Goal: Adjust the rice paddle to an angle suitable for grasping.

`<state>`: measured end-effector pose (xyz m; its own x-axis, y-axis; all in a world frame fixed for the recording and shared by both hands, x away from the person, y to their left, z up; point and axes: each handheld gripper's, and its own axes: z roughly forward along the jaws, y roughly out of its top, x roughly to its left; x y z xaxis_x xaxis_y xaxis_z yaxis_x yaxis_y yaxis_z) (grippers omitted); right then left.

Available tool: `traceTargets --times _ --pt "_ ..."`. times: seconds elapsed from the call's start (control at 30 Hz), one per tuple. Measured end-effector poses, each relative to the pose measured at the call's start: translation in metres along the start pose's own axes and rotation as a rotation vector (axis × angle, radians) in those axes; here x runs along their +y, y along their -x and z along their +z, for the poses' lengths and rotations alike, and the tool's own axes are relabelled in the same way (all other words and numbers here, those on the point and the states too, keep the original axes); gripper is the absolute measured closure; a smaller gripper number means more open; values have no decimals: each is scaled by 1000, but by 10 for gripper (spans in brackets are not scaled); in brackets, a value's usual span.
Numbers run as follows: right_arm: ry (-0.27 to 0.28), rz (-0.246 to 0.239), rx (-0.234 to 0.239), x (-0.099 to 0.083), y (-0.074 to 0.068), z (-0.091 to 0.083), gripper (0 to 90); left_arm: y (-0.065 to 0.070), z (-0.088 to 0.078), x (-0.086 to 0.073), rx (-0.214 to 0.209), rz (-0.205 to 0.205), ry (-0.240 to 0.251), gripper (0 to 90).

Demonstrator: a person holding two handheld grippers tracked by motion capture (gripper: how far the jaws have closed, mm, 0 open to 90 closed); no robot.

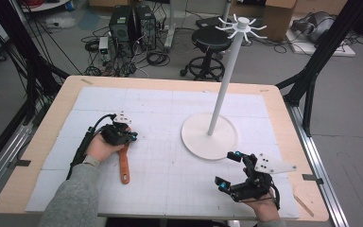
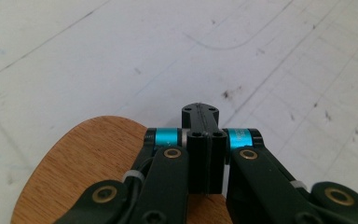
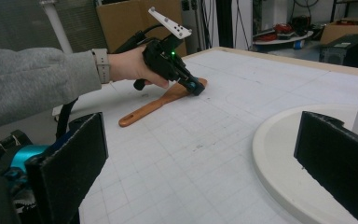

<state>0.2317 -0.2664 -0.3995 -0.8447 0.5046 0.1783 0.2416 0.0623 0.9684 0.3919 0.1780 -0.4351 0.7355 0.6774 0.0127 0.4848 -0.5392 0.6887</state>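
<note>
Wooden spatula (image 1: 124,164): flat on the worktop (image 1: 170,156), blade under the left tongs (image 1: 131,137).
Left tongs: closed tight above the blade; grip unclear.
Right tongs (image 1: 230,169): jaws wide, empty.
Right gripper view: handle hole, white stand base (image 3: 279,163).
Room: stool (image 1: 211,40), cables on floor.

Wood under my matt black fingers.
Spatula (image 2: 88,163): smooth, grained wood; mat (image 2: 98,56): matt, scuffed white; stand base (image 3: 279,154): smooth white.

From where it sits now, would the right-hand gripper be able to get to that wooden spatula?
Probably yes. The right gripper stands open with bare mat between it and the wooden spatula's handle; the white stand sits off to the side. But the left gripper is already shut at its blade.
</note>
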Motion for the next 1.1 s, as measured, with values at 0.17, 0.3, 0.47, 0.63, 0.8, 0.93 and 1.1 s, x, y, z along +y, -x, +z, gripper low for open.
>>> traceTargets --times 0.17,0.3,0.47,0.63,0.8,0.93,1.1 --pt "-6 -4 9 1 -3 2 15 -7 -10 -12 13 -18 5 899" --pt "-12 -6 13 1 -3 5 15 -13 -17 -22 10 -45 25 900" --pt "-25 -4 20 1 -3 9 15 -17 -26 -30 32 -61 18 899" --pt "-27 -10 31 2 -3 13 15 -19 -35 -41 52 -67 24 899" --pt "-41 -11 33 2 -2 17 15 -19 -47 -53 57 -58 25 899" --pt "-44 -18 32 3 -1 19 15 -19 -56 -65 40 -71 43 899" --pt "-52 -5 19 2 -1 21 15 -15 -64 -73 38 -61 42 899"
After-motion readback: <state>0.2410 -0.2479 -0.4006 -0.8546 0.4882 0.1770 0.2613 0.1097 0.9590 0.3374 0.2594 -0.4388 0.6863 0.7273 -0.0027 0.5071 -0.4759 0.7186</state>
